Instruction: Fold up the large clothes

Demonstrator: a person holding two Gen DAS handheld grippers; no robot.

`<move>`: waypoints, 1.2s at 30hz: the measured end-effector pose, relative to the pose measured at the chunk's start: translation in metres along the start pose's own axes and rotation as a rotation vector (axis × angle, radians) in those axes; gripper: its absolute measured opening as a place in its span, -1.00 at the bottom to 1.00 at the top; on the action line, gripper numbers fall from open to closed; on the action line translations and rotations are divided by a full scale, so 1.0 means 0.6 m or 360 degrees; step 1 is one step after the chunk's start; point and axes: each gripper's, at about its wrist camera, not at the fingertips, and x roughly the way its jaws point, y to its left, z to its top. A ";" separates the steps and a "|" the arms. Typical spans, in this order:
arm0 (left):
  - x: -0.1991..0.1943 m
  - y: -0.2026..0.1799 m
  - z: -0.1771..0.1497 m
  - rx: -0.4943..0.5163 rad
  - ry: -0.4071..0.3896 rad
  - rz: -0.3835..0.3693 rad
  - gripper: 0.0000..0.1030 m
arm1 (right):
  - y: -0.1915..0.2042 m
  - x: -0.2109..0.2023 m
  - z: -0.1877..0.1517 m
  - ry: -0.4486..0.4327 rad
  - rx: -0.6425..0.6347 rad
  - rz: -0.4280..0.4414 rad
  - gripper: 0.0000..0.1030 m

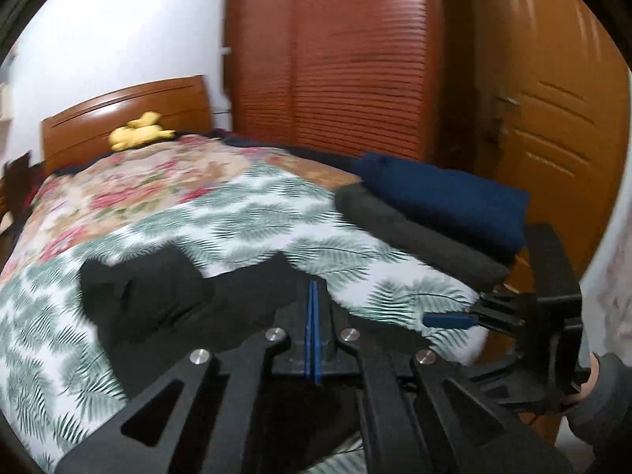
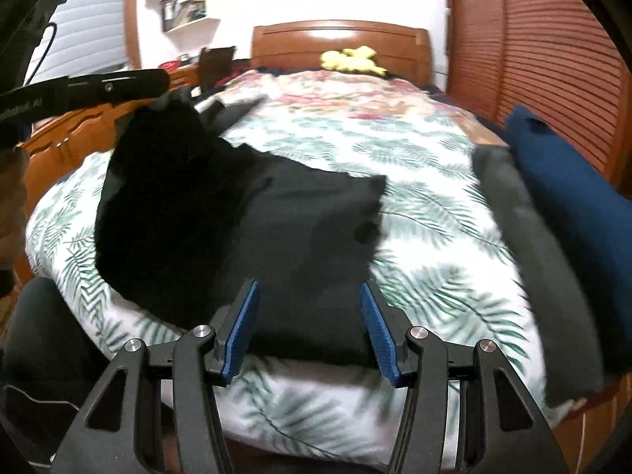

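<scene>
Black garment [image 2: 245, 237] spread on the leaf-print bed [image 2: 426, 237], both grippers above its near edge.

Your left gripper [image 1: 314, 296] has its blue pads pressed together; whether cloth is pinched between them cannot be told. Your right gripper [image 2: 310, 316] stands with jaws apart, empty. A folded grey garment [image 2: 541, 245] and a folded navy garment [image 2: 572, 181] lie touching at the bed's right edge.
</scene>
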 end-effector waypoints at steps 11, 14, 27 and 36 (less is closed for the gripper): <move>-0.049 0.021 0.014 -0.0080 -0.0032 0.0095 -1.00 | -0.010 -0.013 0.008 -0.0036 0.0016 0.0013 0.05; -0.096 0.050 0.020 -0.0126 -0.0072 0.0083 -1.00 | 0.013 -0.009 0.028 -0.0058 -0.0001 0.0047 0.05; -0.202 0.187 -0.067 -0.0255 -0.0047 0.0321 -0.85 | 0.139 0.013 0.168 -0.0174 -0.0200 0.0211 0.05; -0.218 0.230 -0.133 -0.0319 -0.0019 0.0423 -0.80 | 0.185 0.107 0.209 -0.0022 -0.0238 0.0312 0.05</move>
